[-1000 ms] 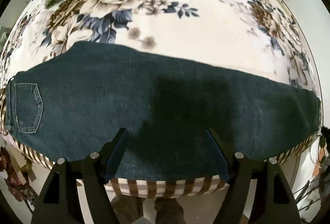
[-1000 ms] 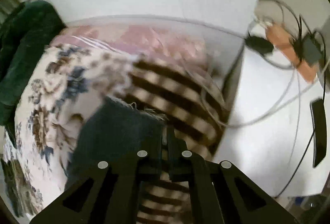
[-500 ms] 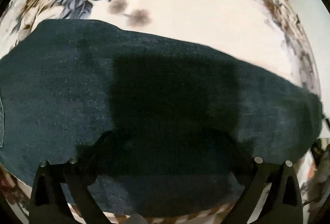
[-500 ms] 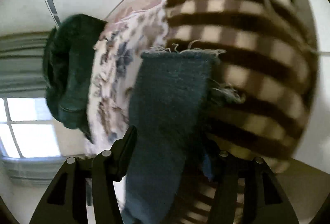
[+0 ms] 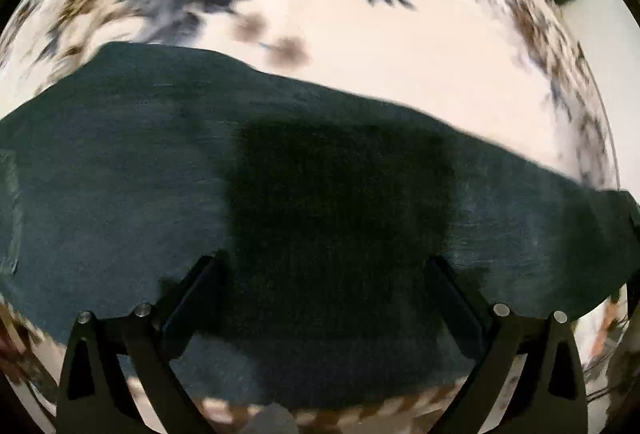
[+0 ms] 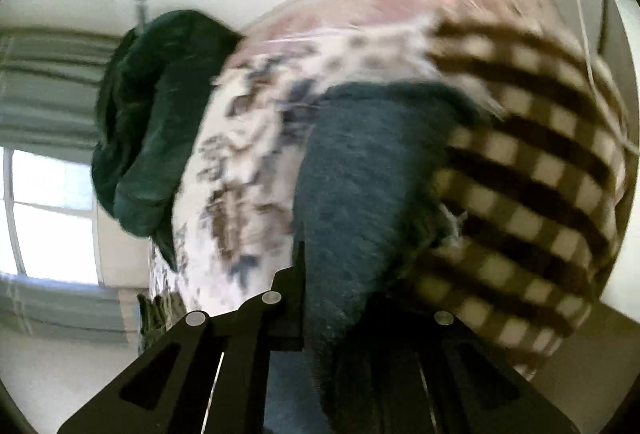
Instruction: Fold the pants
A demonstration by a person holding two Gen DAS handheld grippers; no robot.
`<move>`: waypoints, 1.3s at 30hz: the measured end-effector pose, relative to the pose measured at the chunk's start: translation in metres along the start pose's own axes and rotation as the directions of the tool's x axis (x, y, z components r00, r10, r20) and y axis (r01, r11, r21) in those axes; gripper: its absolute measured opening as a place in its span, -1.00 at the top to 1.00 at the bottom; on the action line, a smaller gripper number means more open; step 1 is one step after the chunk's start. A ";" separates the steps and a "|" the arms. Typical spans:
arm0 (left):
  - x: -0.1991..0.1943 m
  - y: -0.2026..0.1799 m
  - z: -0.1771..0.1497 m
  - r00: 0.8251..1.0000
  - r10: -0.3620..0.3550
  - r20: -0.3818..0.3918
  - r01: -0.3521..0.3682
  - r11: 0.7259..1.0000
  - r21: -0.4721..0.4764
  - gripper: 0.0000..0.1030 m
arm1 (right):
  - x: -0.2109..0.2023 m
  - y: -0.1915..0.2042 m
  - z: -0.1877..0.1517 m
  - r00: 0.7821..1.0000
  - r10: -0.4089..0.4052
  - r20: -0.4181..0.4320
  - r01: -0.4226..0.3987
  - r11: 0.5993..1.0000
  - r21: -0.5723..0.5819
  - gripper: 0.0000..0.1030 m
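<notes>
Denim pants [image 5: 320,194] between spread left tool [image 5: 324,270] fingers

Your pants [image 5: 168,170] are dark blue denim, almost black where a shadow falls across the middle, and paler blue-grey at the leg end in the right wrist view, with whitish frayed threads. The bedspread [image 5: 400,66] under them is cream, printed with brown and slate-blue flowers. At its near edge you see a sheet [image 6: 532,170] checked in dark brown and cream. The far blanket [image 6: 152,122] is deep green. Your grippers [image 5: 324,266] are black with silver screws.
</notes>
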State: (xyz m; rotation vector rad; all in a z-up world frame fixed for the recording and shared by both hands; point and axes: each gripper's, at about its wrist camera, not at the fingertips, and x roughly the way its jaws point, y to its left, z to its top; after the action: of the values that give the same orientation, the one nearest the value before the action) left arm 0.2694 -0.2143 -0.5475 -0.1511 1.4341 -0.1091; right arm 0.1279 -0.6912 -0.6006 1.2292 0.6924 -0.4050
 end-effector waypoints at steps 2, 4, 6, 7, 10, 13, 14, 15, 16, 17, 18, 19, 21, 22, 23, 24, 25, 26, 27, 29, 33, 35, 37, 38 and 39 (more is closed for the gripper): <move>-0.020 0.014 -0.002 1.000 -0.015 0.018 0.016 0.999 -0.041 -1.00 | -0.014 0.037 -0.011 1.000 0.017 0.008 -0.017 0.997 -0.071 0.83; -0.043 0.031 -0.005 0.999 -0.028 0.041 0.031 0.997 -0.075 -1.00 | -0.026 0.080 -0.027 0.999 0.034 0.010 -0.032 0.988 -0.152 0.83; -0.063 0.056 -0.006 0.997 -0.040 0.070 0.047 0.994 -0.100 -1.00 | -0.037 0.118 -0.052 0.998 0.058 -0.002 -0.057 0.974 -0.218 0.83; -0.073 0.069 -0.006 0.996 -0.043 0.083 0.052 0.993 -0.109 -1.00 | -0.040 0.140 -0.068 0.998 0.066 -0.015 -0.068 0.964 -0.258 0.83; -0.100 0.116 -0.008 0.993 -0.033 0.117 0.049 0.990 -0.136 -1.00 | -0.041 0.199 -0.126 0.995 0.081 -0.057 -0.096 0.928 -0.360 0.84; -0.121 0.161 -0.012 0.988 -0.010 0.152 0.035 0.986 -0.161 -1.00 | -0.029 0.242 -0.192 0.990 0.074 -0.121 -0.119 0.894 -0.431 0.83; -0.123 0.172 -0.013 0.988 0.002 0.157 0.025 0.986 -0.165 -1.00 | -0.021 0.253 -0.217 0.987 0.064 -0.147 -0.126 0.880 -0.458 0.83; -0.127 0.192 -0.017 0.986 0.032 0.165 -0.003 0.985 -0.174 -1.00 | -0.010 0.263 -0.245 0.984 0.046 -0.175 -0.127 0.864 -0.488 0.83; -0.129 0.205 -0.018 0.985 0.051 0.168 -0.020 0.983 -0.180 -1.00 | 0.003 0.269 -0.271 0.979 0.025 -0.201 -0.127 0.850 -0.512 0.83; -0.129 0.221 -0.020 0.984 0.064 0.164 -0.032 0.981 -0.192 -1.00 | 0.017 0.270 -0.297 0.974 -0.002 -0.228 -0.124 0.835 -0.537 0.83; -0.126 0.235 -0.021 0.985 0.073 0.158 -0.039 0.977 -0.210 -1.00 | 0.034 0.269 -0.327 0.966 -0.038 -0.256 -0.117 0.819 -0.562 0.83; -0.125 0.249 -0.024 0.985 0.078 0.151 -0.042 0.973 -0.228 -1.00 | 0.050 0.268 -0.349 0.959 -0.071 -0.276 -0.109 0.802 -0.587 0.83; -0.123 0.276 -0.031 0.987 0.084 0.138 -0.045 0.963 -0.267 -1.00 | 0.084 0.260 -0.403 0.941 -0.176 -0.290 -0.069 0.736 -0.673 0.83; -0.123 0.288 -0.036 0.987 0.088 0.136 -0.046 0.958 -0.282 -1.00 | 0.105 0.253 -0.429 0.921 -0.237 -0.310 -0.057 0.704 -0.708 0.83; -0.123 0.300 -0.041 0.987 0.092 0.131 -0.050 0.954 -0.295 -1.00 | 0.125 0.247 -0.456 0.896 -0.310 -0.318 -0.039 0.658 -0.752 0.81; -0.119 0.310 -0.044 0.988 0.098 0.122 -0.057 0.949 -0.309 -1.00 | 0.138 0.241 -0.478 0.873 -0.374 -0.313 -0.020 0.614 -0.789 0.68; -0.118 0.317 -0.047 0.988 0.104 0.116 -0.062 0.945 -0.321 -1.00 | 0.153 0.237 -0.500 0.845 -0.443 -0.299 0.005 0.566 -0.825 0.45; -0.117 0.328 -0.051 0.987 0.112 0.112 -0.068 0.939 -0.339 -1.00 | 0.160 0.236 -0.514 0.831 -0.465 -0.306 -0.001 0.548 -0.836 0.31; -0.117 0.335 -0.053 0.987 0.116 0.110 -0.071 0.933 -0.352 -1.00 | 0.158 0.241 -0.534 0.827 -0.453 -0.333 -0.044 0.538 -0.842 0.02; -0.117 0.343 -0.056 0.987 0.124 0.104 -0.077 0.924 -0.375 -1.00 | 0.148 0.251 -0.557 0.797 -0.382 -0.467 -0.202 0.560 -0.803 -0.12; -0.121 0.335 -0.045 0.988 0.096 0.124 -0.045 0.930 -0.365 -1.00 | 0.114 0.257 -0.540 0.785 -0.295 -0.545 -0.271 0.627 -0.730 -0.13; -0.121 0.317 -0.032 0.988 0.069 0.141 -0.019 0.945 -0.326 -1.00 | 0.092 0.246 -0.495 0.827 -0.283 -0.486 -0.187 0.677 -0.712 -0.14; -0.116 0.293 -0.018 0.988 0.035 0.150 0.010 0.959 -0.284 -1.00 | 0.074 0.229 -0.444 0.864 -0.305 -0.401 -0.072 0.712 -0.698 -0.21; -0.110 0.279 -0.011 0.988 0.015 0.157 0.026 0.965 -0.260 -1.00 | 0.068 0.219 -0.416 0.874 -0.342 -0.346 0.004 0.716 -0.698 -0.22; -0.103 0.266 -0.002 0.987 0.004 0.159 0.035 0.971 -0.238 -1.00 | 0.066 0.214 -0.394 0.877 -0.371 -0.306 0.058 0.713 -0.699 -0.22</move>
State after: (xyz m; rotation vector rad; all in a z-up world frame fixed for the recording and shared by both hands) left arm 0.2490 0.0645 -0.4923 -0.3628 1.2841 0.0641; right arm 0.2081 -0.2470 -0.5594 0.5191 1.2522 -0.0410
